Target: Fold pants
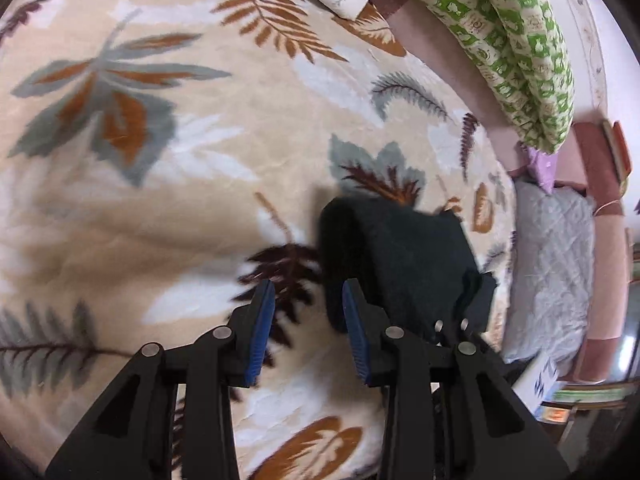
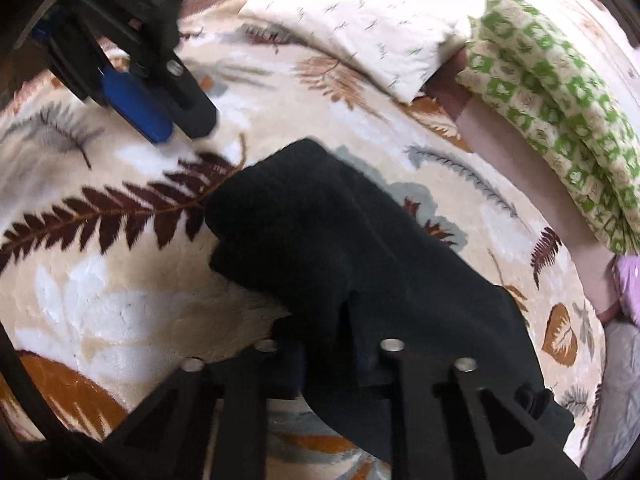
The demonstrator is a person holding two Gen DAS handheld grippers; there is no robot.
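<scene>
the leaf-print blanket (image 1: 168, 184) covers the bed and fills most of both views, cream with brown, orange and grey fern and leaf motifs. along its far edge lie a green-and-white patterned quilt (image 1: 516, 48), folded into a long roll, and a white pillow (image 2: 360, 20) with small dark marks; the pillow's corner rests on the blanket, just beside the quilt. a grey quilted pad (image 1: 556, 264) shows past the blanket's right edge in the left wrist view.

the black pants (image 2: 320, 232) lie bunched on the blanket, already doubled over into a thick, rounded bundle. in the right wrist view the cloth runs from a rounded fold near the dark brown fern motif down to the right tool (image 2: 332, 356), where it drapes over and between the fingers; the tool is closed on the pants, with its pads hidden under the fabric. one loose end of the cloth hangs past the tool's right-hand side.

the left tool (image 1: 308, 332) hovers above the blanket with its blue pads (image 1: 262, 332) set moderately wide and nothing between them. its right-hand finger sits just beside the near edge of the pants bundle; whether it touches the cloth cannot be told. the same tool appears at upper left in the right wrist view, apart from the bundle's fold.
</scene>
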